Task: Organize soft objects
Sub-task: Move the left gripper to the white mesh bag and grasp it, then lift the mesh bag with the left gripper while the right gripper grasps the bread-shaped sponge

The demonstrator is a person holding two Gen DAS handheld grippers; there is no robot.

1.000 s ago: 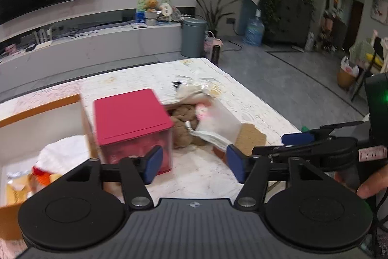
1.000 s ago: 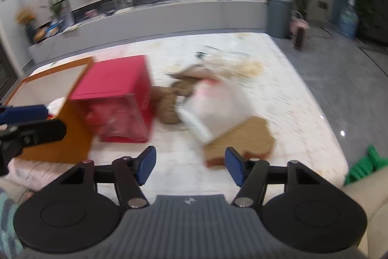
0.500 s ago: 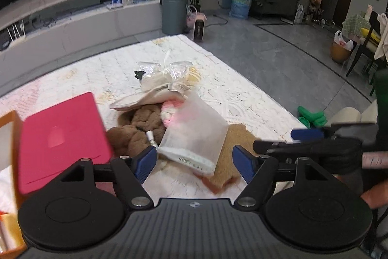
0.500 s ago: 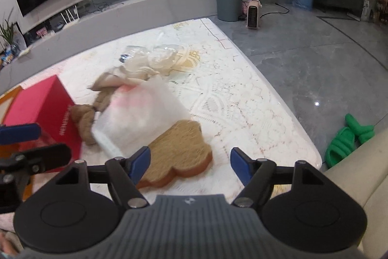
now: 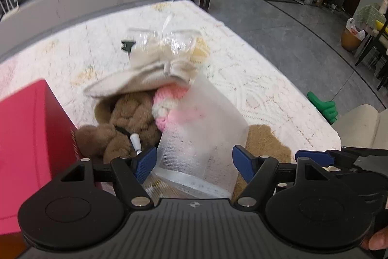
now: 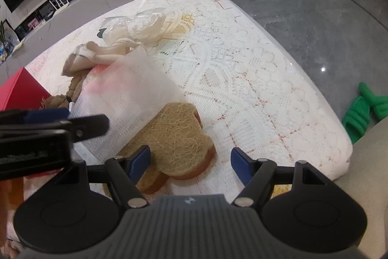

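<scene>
Soft goods lie heaped mid-tabletop [image 6: 254,79] on the lace cover — a frosted white pouch [image 5: 203,135] leaning over a brown knitted piece [image 5: 126,123], a pink-and-white knit [image 5: 169,101] and a beige cloth [image 5: 143,77].

Left tongs [image 5: 194,162]: jaws wide, nothing gripped, the pouch's lower end between the blue pads but not pressed. Likely lined up to take the pouch first, since it covers the rest.

Right tongs [image 6: 190,163]: also wide and empty, poised over the bread-shaped fibre pad [image 6: 174,140], which pokes out from under the pouch.

Red box [image 5: 26,142] stands just beside the pile, touching the brown knit — probably the destination, though I cannot tell for sure.

A clear bag [image 6: 135,26] sits farther back, apart from both tongs.
</scene>
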